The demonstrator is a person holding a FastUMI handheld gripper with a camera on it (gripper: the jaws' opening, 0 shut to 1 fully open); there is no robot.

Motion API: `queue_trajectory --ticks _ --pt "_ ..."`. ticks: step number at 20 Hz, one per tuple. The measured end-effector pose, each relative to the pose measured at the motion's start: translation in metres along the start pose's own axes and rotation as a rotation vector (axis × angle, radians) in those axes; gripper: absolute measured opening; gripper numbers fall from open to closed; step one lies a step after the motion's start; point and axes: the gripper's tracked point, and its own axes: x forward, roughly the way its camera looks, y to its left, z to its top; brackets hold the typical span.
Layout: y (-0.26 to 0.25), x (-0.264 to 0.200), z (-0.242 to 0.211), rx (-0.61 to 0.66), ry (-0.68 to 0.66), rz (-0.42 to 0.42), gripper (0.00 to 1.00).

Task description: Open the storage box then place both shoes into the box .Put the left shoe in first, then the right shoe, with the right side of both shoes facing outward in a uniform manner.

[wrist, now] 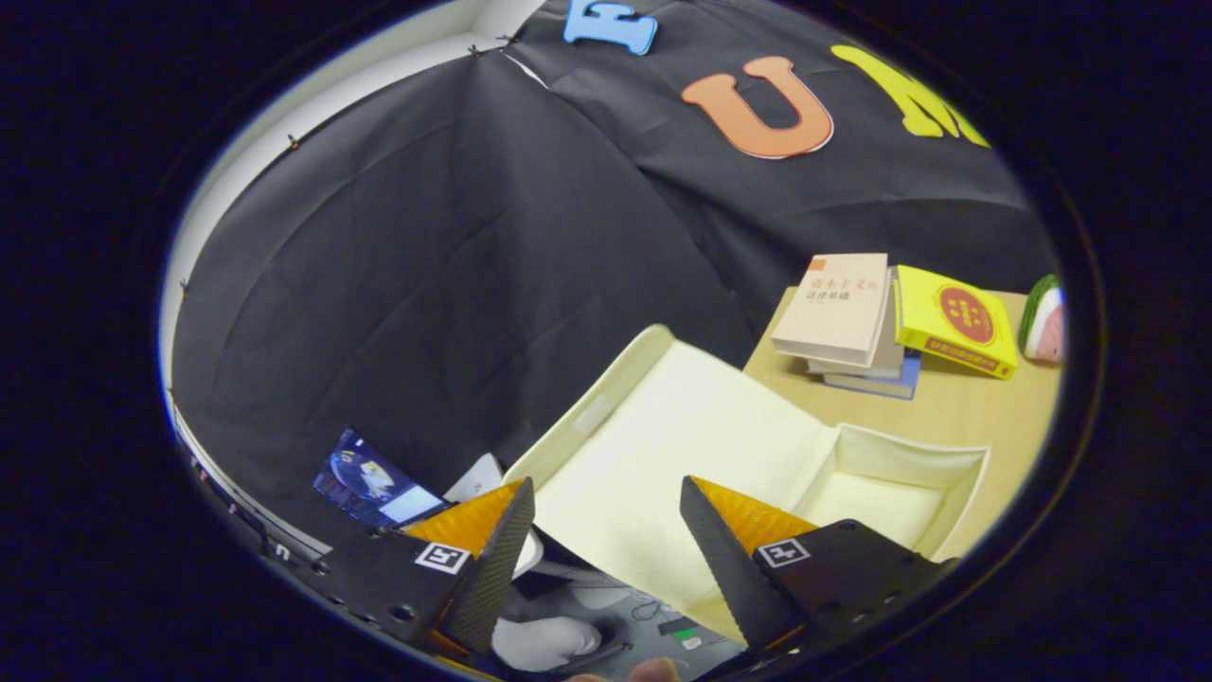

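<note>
The cream storage box (956, 464) stands on a wooden table with its lid (682, 426) swung up and back, so the inside shows beyond my right finger. My gripper (606, 488) is open, its fingers wide apart, and the lid's broad inner face lies in the gap between and just beyond them. Neither finger visibly presses on the lid. A white rounded thing (540, 642), possibly a shoe, shows low down below my left finger, partly hidden by it.
A stack of books (838, 308) and a yellow book (956, 320) lie on the wooden table (956, 407) beyond the box, with a watermelon-slice toy (1043, 320) further right. A lit screen (371, 488) sits beside my left finger. A person's fingertip (653, 671) shows below.
</note>
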Motion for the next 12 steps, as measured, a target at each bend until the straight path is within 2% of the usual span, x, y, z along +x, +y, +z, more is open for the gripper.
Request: queue_trajectory --ticks 4,12 --pt "-0.028 -0.031 0.015 -0.133 -0.113 -0.156 0.96" --pt "-0.099 -0.141 0.030 -0.232 -0.296 -0.448 0.96"
